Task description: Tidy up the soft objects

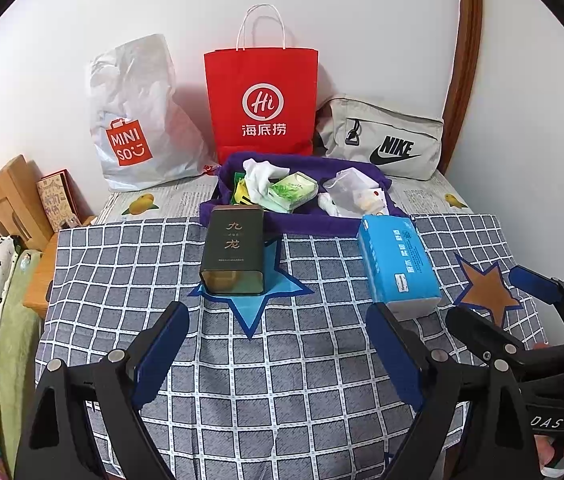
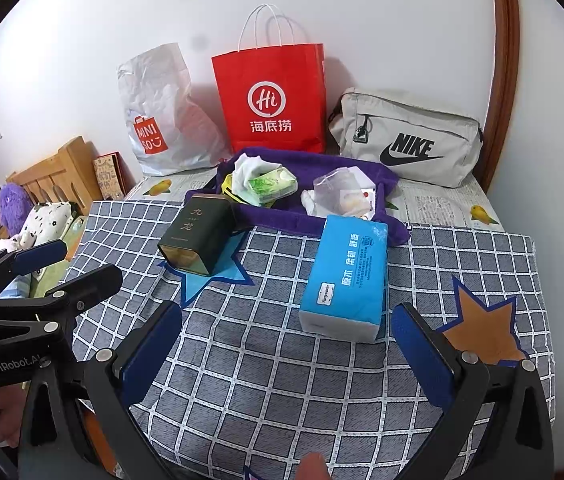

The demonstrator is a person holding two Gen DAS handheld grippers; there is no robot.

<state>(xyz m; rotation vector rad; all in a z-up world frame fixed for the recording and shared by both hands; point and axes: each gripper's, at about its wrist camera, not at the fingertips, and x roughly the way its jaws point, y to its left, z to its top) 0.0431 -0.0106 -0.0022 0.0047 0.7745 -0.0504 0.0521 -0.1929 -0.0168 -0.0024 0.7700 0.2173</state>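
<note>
While I hold both tilted down over the checked cloth (image 1: 282, 380), my left gripper (image 1: 277, 344) and right gripper (image 2: 288, 344) gape empty. Bare cloth lies beneath both. Ahead, the blue tissue pack (image 2: 346, 276) lies mid-cloth, the dark tin (image 1: 233, 250) near the far edge, touching the purple basket (image 1: 310, 226).

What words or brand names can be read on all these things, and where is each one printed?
"MINI SO" on the white plastic bag.
"Hi" and "海底捞" on the red paper bag.
"NIKE" on the grey pouch.
"九龙" on the dark tin.
"GenRobot.AI" on the left gripper.
The blue tissue pack and the green packet carry print too small to read.
</note>
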